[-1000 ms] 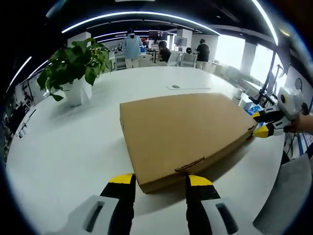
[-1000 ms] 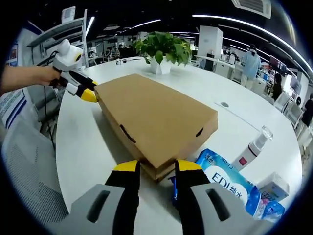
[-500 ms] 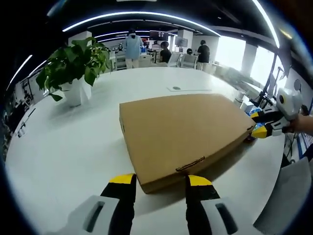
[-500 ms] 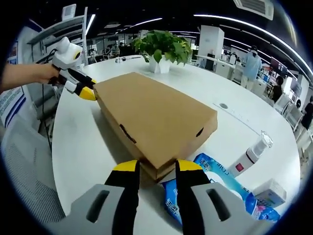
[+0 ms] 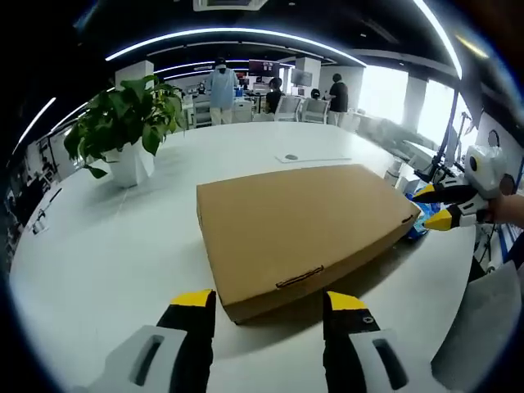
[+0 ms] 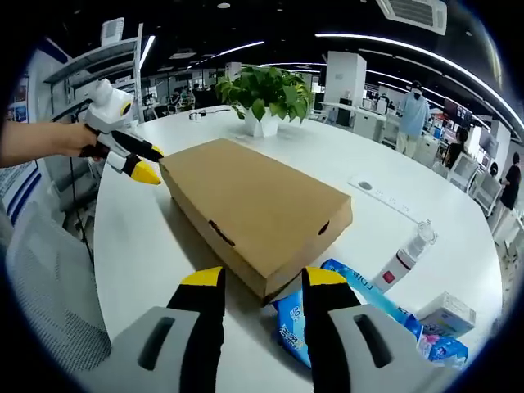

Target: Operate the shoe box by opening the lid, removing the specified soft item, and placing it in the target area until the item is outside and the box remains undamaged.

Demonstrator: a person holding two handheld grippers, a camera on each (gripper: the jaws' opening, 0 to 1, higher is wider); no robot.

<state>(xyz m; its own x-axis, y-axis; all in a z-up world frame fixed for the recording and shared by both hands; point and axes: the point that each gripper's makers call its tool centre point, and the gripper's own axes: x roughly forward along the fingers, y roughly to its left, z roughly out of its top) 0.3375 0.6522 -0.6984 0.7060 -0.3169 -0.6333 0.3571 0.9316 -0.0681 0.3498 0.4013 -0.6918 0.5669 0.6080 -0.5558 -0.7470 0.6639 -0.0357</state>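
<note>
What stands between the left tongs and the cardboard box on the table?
Nothing visible does. The left tongs are open just short of the near corner of the shut box, with bare white table between them. The potted plant stands off to one side.

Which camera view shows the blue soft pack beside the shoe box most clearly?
The right gripper view: the blue soft pack lies in plain sight against the shoe box. In the left gripper view, just a blue sliver peeks past the box's far corner.

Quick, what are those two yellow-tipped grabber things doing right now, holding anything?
Left gripper: open, empty, jaws at a corner of the closed brown cardboard shoe box.
Right gripper: open, empty, at the opposite corner.
</note>
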